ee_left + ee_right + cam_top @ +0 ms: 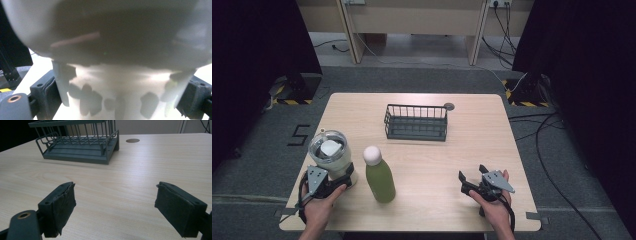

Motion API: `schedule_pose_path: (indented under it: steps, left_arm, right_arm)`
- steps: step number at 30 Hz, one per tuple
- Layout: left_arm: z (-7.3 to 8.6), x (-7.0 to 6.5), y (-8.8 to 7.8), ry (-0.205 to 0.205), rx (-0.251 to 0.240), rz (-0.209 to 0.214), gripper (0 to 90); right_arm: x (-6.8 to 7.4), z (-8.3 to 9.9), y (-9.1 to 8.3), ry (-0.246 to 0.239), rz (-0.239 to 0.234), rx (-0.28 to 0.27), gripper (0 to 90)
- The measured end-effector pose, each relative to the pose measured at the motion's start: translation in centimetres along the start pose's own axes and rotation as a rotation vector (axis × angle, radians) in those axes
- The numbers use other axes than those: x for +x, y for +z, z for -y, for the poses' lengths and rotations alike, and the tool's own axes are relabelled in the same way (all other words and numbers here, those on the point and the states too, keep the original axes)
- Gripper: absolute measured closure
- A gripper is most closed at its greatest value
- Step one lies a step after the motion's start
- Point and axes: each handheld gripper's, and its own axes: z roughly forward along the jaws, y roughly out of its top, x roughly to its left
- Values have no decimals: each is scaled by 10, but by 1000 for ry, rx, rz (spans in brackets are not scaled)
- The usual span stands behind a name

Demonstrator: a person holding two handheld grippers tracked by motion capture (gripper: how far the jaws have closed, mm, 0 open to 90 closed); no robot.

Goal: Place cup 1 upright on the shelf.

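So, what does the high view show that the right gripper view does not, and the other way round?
High view alone: the green bottle with a white cap, and the left tool closed on the white cup with a clear domed lid. Right gripper view alone: the worn black pads close up, apart, with nothing between them. Shared: the dark wire basket, the wooden table and the right tool.

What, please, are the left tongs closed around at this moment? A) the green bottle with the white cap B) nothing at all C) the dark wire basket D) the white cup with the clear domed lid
D: in the high view the left tongs sit at the base of the white cup, and the left gripper view shows both pads pressed against the cup's sides, while the green bottle stands apart.
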Motion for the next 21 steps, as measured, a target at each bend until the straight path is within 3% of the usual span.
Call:
schedule_pose_path:
  steps: [13,21]
  left_arm:
    - [-24,1,26,-18,-57,-23,101]
    - [-36,-5,47,-8,-81,-19,100]
  right_arm:
    - [-1,0,0,8,5,-3,160]
    - [-1,0,0,11,7,-5,160]
